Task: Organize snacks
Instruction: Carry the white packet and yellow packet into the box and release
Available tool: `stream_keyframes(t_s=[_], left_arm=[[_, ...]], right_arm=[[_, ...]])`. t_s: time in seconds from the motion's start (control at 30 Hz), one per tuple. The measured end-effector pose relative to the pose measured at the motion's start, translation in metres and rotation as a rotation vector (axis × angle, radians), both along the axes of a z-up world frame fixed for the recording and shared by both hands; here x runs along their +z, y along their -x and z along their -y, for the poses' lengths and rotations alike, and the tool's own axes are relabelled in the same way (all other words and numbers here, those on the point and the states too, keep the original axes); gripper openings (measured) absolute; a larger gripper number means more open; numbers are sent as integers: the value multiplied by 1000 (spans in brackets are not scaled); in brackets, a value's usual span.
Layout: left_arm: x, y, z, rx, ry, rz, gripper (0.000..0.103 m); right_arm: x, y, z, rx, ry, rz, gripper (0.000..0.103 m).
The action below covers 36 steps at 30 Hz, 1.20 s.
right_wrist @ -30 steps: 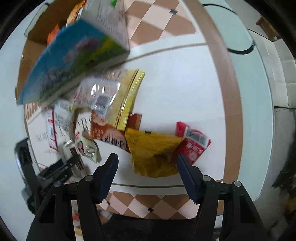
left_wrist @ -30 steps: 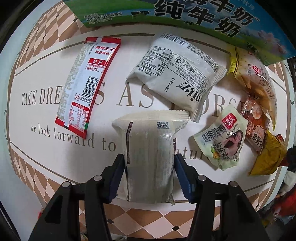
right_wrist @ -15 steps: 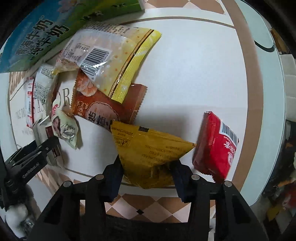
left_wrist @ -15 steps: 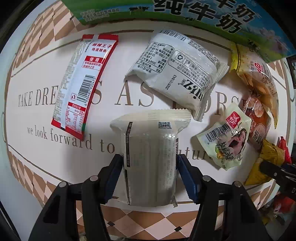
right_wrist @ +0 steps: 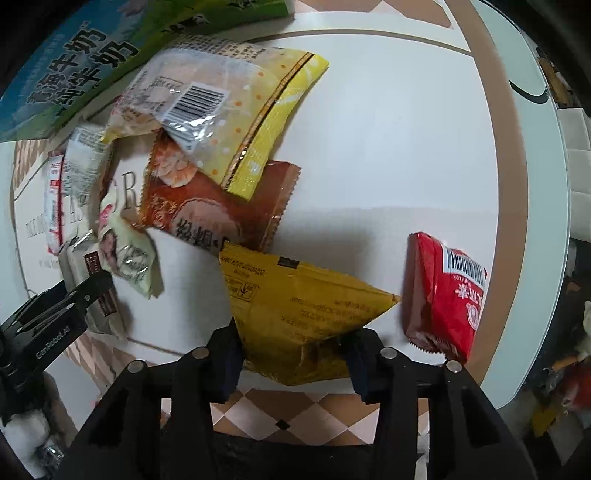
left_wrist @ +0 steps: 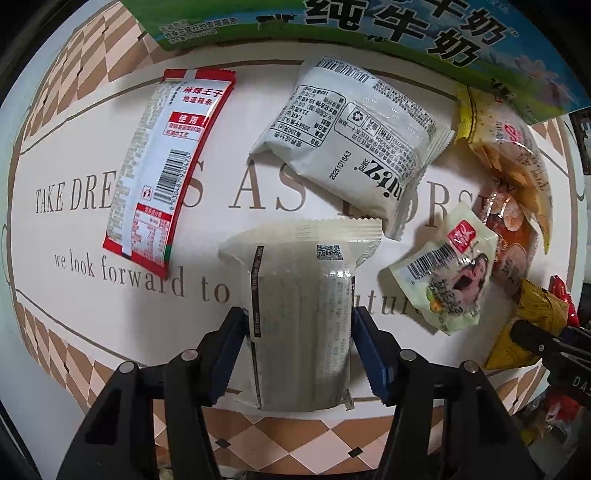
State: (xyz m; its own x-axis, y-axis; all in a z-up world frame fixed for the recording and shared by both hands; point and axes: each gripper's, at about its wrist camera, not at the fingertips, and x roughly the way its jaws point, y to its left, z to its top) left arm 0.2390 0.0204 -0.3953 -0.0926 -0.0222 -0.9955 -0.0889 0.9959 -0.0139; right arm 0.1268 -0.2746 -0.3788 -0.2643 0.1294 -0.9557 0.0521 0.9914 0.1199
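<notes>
My left gripper (left_wrist: 297,350) is shut on a pale cream snack pack (left_wrist: 299,314) lying on the table. My right gripper (right_wrist: 293,349) is shut on a mustard-yellow triangular bag (right_wrist: 295,314), which also shows at the right edge of the left wrist view (left_wrist: 532,325). Around them lie a red-and-white strip pack (left_wrist: 162,162), a white wrapped cake (left_wrist: 354,144), a small pale-green pouch (left_wrist: 450,273), a brown shrimp-cracker bag (right_wrist: 210,206), a yellow dotted bag (right_wrist: 229,110) and a red packet (right_wrist: 447,295).
A blue-green milk carton box (left_wrist: 369,33) stands along the back of the table; it also shows in the right wrist view (right_wrist: 92,48). The table's near edge with its checkered border (left_wrist: 295,439) runs just under both grippers. The table's right edge (right_wrist: 532,221) drops off past the red packet.
My right gripper swung down to the table, moved in around the mustard-yellow bag and closed on it. My left gripper's fingers drew in against the cream pack.
</notes>
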Motion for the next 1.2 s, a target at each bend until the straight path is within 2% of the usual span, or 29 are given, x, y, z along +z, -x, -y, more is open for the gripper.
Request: stream_keyframes(t_s=[0.2, 0.43, 0.6, 0.73, 0.83, 0.93, 1.03, 1.2], left_arm=[[36, 4, -4, -4, 9, 78, 57], [106, -8, -13, 16, 65, 207, 57], [157, -40, -22, 19, 111, 303, 57], [187, -90, -29, 16, 127, 353, 57], [191, -133, -40, -2, 101, 371, 57], [177, -179, -52, -13, 93, 328, 57], [153, -220, -63, -23, 89, 252, 57], [115, -262, -72, -35, 98, 133, 57]], right_arm=[[34, 2, -16, 3, -60, 35, 48], [87, -15, -36, 3, -160, 113, 48], [138, -60, -41, -7, -253, 203, 48], [173, -108, -52, 5, -297, 278, 48], [180, -151, -75, 17, -296, 324, 48], [174, -192, -96, 27, -284, 333, 48], [145, -232, -118, 16, -270, 294, 48], [105, -265, -122, -34, -257, 227, 48]])
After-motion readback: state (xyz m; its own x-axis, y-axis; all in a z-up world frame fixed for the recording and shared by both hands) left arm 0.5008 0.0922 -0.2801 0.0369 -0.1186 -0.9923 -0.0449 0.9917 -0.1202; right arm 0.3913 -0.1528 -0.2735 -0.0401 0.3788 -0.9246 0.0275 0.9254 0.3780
